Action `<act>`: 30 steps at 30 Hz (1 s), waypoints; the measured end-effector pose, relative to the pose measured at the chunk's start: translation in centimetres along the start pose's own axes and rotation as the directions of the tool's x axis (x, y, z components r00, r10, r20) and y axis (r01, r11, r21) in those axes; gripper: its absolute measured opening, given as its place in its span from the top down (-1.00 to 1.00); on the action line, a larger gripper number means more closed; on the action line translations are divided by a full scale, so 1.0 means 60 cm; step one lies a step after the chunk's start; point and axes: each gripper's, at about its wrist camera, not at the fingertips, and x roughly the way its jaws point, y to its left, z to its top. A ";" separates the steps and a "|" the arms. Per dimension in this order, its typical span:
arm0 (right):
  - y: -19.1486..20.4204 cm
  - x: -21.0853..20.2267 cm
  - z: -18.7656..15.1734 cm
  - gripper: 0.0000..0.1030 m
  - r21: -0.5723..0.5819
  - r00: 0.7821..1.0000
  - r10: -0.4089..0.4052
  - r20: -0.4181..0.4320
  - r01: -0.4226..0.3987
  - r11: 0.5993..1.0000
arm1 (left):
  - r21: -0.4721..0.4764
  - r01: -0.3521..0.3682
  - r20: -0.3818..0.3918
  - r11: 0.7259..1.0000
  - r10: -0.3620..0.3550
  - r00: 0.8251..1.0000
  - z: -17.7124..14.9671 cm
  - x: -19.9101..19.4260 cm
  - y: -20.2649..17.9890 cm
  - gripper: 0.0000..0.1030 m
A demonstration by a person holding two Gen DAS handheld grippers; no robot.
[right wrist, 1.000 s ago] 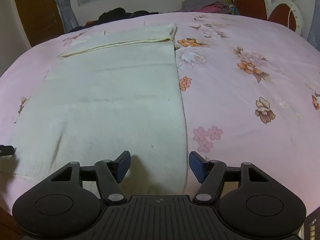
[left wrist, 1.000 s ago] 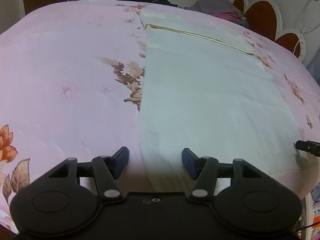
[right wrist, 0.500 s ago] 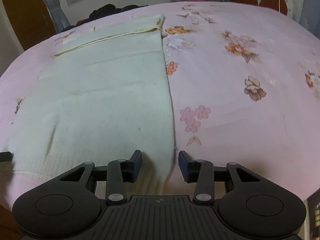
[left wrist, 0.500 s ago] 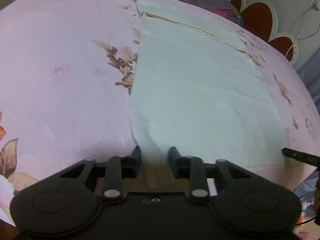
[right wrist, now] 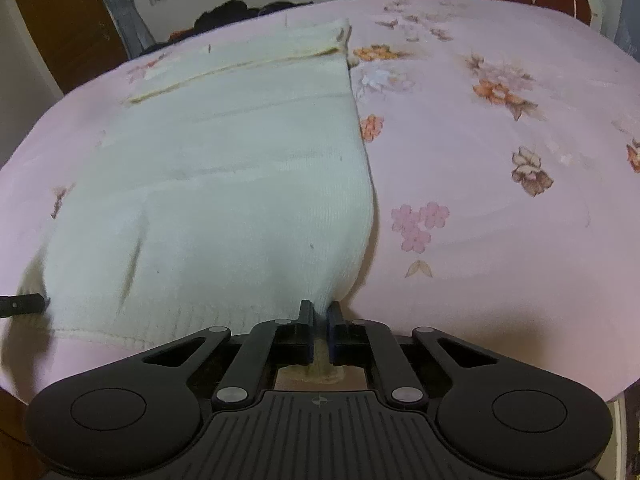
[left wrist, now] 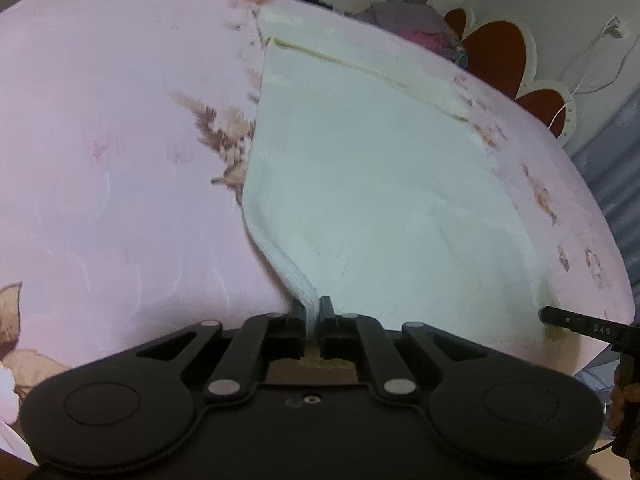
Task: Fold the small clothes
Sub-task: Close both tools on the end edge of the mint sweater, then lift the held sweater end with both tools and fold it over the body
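Both tools, left tool and right tool, have closed, each pinching one corner of one cream garment.

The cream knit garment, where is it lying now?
The cream knit garment lies flat on the pink floral bedsheet, left of centre in the right wrist view; its near corners are pinched by the right gripper and left gripper.
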 end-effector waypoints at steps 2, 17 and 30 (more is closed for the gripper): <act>0.004 -0.007 0.005 0.90 0.005 1.000 0.016 0.014 -0.016 1.000 | 0.009 0.008 0.019 1.000 -0.008 1.000 0.007 -0.006 -0.003 0.90; 0.011 -0.050 0.120 0.90 0.038 0.977 0.097 0.191 -0.106 0.994 | 0.048 0.038 0.201 0.998 -0.047 0.978 0.137 -0.030 -0.027 0.90; -0.010 0.033 0.311 0.90 0.073 0.944 0.130 0.303 -0.159 0.985 | 0.050 0.004 0.328 0.999 -0.020 0.944 0.307 0.038 -0.044 0.90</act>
